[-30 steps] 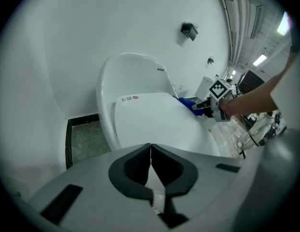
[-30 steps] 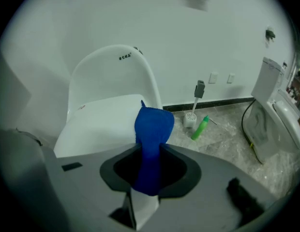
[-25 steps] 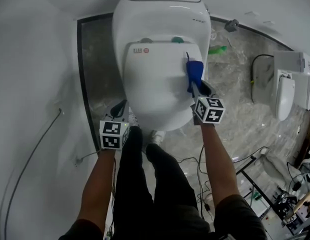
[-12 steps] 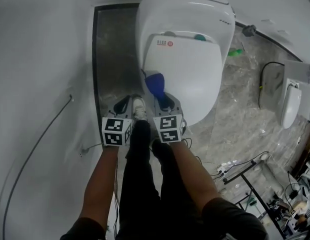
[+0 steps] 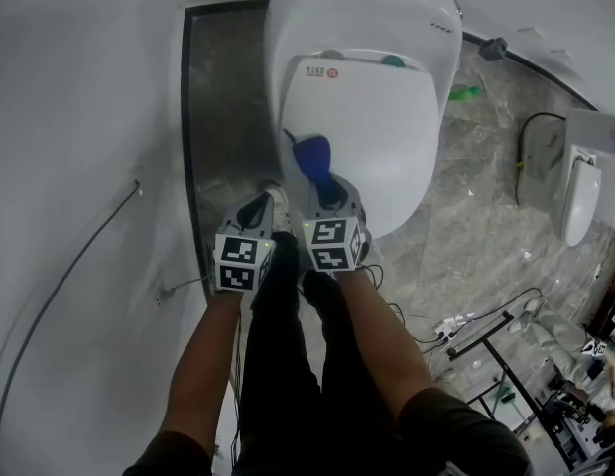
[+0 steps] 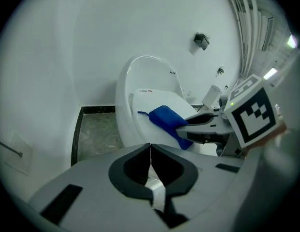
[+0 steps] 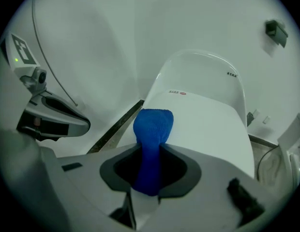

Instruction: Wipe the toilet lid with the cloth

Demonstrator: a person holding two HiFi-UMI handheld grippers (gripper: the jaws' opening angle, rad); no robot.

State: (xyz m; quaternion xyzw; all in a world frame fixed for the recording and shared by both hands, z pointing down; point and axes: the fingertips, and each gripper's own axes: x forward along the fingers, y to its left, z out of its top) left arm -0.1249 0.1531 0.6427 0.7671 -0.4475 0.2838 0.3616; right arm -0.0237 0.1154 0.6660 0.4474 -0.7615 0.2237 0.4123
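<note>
The white toilet lid is closed, in the upper middle of the head view. A blue cloth lies on the lid's near left edge, and my right gripper is shut on it. In the right gripper view the cloth runs out from between the jaws onto the lid. My left gripper hangs shut and empty over the floor, left of the bowl. In the left gripper view its jaws meet with nothing between them, and the cloth shows ahead on the lid.
A white curved wall stands close on the left, beside a dark floor strip. The person's legs and shoes stand right before the bowl. Cables and a second white fixture lie on the marble floor at right.
The right gripper has swept the cloth from the lid's right side across to its near left edge. The left gripper has shifted slightly toward the bowl.
</note>
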